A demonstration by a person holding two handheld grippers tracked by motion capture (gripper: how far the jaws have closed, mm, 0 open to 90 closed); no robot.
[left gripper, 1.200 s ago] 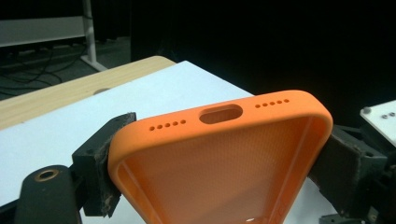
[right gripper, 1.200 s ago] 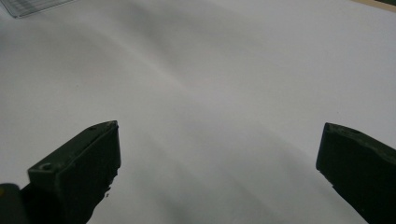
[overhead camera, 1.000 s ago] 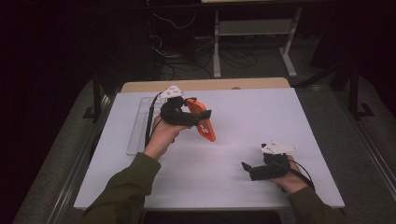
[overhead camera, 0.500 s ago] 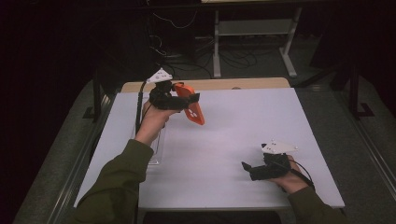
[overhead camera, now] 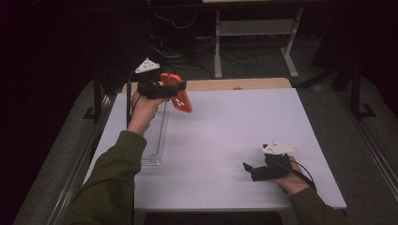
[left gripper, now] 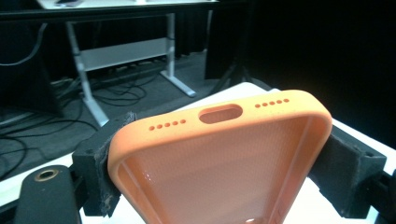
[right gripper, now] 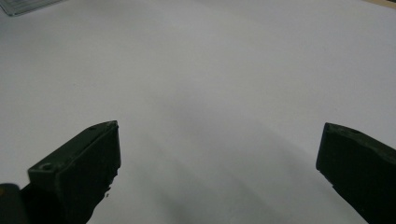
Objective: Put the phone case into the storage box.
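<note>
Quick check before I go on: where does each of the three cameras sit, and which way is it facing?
High view: above the person's side, facing forward and down on the white table; both forearms, left gripper, right gripper.
Left gripper view: rides the left gripper, looking along its jaws clamped on the orange phone case, toward the room beyond.
Right gripper view: rides the right gripper, jaws apart, looking at bare tabletop.
Shared: high and left gripper views show the case.

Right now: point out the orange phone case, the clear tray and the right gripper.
orange phone case (left gripper: 219,158), left gripper view, on its textured inner face.
clear tray (overhead camera: 154,140), high view, on its ribbed floor near the right rim.
right gripper (right gripper: 219,163), right gripper view, midway between its two open fingers.
</note>
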